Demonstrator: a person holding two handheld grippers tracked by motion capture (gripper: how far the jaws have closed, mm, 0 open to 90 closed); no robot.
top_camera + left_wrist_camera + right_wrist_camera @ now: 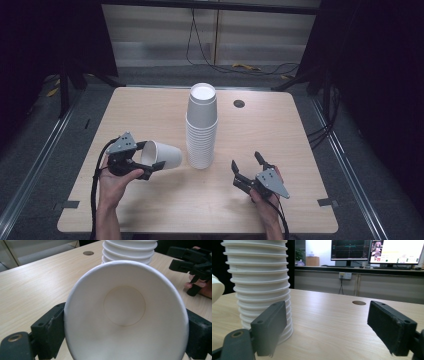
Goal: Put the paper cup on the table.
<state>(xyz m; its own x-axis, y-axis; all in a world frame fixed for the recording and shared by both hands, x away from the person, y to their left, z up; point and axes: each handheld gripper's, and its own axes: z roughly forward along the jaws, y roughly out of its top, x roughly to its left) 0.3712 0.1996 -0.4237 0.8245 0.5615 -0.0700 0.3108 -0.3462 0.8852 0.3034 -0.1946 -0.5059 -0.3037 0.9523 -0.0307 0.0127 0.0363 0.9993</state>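
Note:
A tall stack of white paper cups stands upside down in the middle of the wooden table. My left gripper is shut on a single white paper cup, held on its side left of the stack with its mouth toward the gripper. In the left gripper view that cup faces the camera open-mouthed, squeezed between both jaws, with the stack behind it. My right gripper stands open and holds nothing, right of the stack near the front edge. Through its spread jaws I see the stack at left.
A round cable hole sits in the table at the back right. Monitors and a low counter lie beyond the table's far edge. Cables trail on the floor behind the table.

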